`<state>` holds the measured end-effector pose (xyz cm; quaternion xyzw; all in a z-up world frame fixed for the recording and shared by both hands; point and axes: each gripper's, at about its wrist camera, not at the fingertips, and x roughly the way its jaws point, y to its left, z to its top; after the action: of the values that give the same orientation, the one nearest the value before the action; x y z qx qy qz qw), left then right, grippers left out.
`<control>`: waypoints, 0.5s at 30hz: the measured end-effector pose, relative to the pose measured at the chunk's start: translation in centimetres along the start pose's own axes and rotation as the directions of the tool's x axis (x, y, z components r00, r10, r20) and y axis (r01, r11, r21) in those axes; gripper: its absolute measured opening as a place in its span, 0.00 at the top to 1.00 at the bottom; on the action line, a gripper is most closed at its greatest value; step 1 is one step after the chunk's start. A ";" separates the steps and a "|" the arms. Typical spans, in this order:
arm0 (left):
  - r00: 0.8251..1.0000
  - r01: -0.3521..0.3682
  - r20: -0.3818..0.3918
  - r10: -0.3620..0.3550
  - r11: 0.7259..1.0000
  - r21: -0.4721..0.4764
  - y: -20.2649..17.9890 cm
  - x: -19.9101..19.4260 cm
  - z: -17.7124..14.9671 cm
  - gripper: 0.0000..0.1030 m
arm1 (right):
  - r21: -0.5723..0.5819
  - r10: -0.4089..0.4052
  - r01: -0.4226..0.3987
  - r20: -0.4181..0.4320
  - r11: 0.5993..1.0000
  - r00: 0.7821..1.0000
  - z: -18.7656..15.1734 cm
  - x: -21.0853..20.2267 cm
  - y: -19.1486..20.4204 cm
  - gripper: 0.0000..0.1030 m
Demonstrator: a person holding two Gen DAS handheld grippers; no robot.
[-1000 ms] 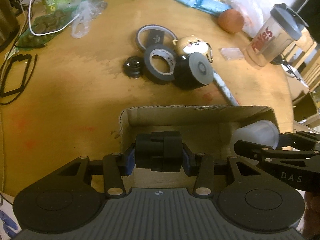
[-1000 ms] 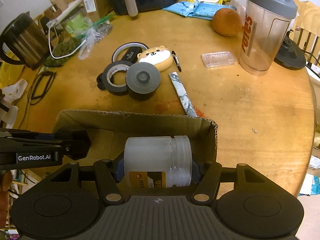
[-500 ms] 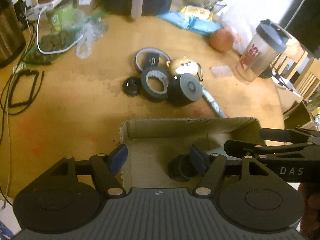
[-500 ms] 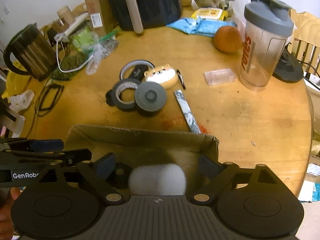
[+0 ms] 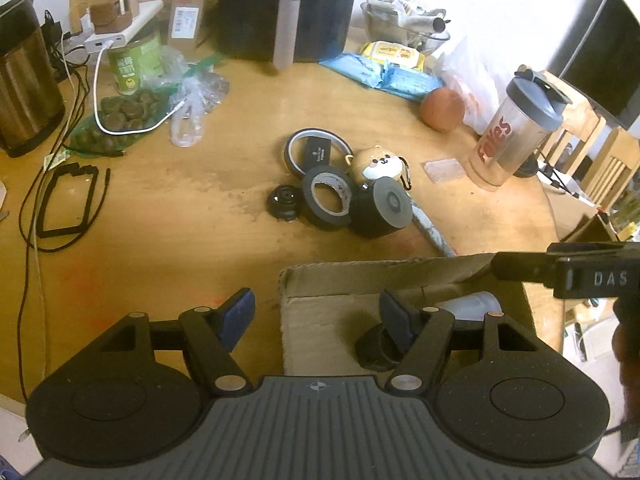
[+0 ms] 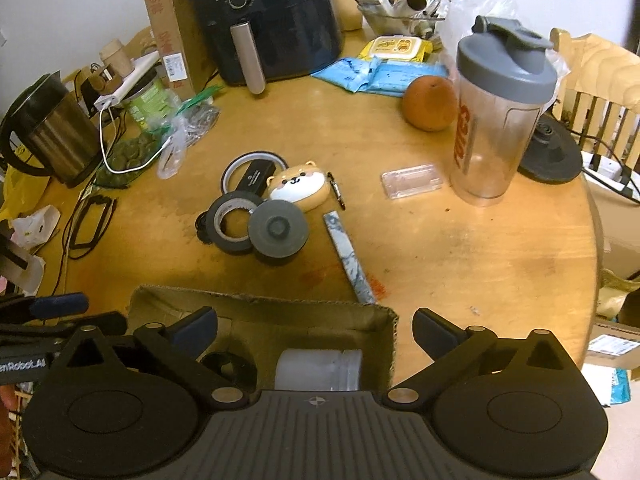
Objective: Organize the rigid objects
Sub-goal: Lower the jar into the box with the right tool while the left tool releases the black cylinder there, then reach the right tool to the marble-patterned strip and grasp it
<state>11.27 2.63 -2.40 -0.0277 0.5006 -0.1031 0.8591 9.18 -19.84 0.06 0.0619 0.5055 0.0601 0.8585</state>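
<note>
Left gripper [image 5: 316, 314] spread wide, empty, straddling cardboard box [image 5: 360, 270] left wall. Right gripper [image 6: 314, 330] wide, empty, over right wall. Inside box: white jar [image 6: 318, 368] on its side, black cap [image 5: 370, 350] beside. Beyond far rim, tape roll [image 6: 232, 226] cluster on bare table [image 6: 460, 260].

Warm, fairly dim indoor light falls from above on the wooden surface [image 5: 168, 216], and both views have a yellowish cast. The white wall [image 5: 500, 8] behind is blown out in the left view. Soft shadows sit under the tape roll [image 5: 328, 198]. Fisheye bending curves the surface's rim and darkens the corners. The frosted jar [image 6: 318, 368] in the cardboard box [image 6: 260, 308] looks soft and slightly blurred.
</note>
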 end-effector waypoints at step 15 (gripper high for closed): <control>0.999 -0.019 0.033 0.020 0.999 -0.044 2.6 -2.3 -1.7 0.26 | -0.075 -0.082 0.084 0.019 0.994 0.996 0.5 -0.8 -0.3 0.00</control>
<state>9.08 5.72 -1.71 -0.0435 0.4885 -0.0832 0.8675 9.27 -20.26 0.93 0.0087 0.4981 0.0429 0.8660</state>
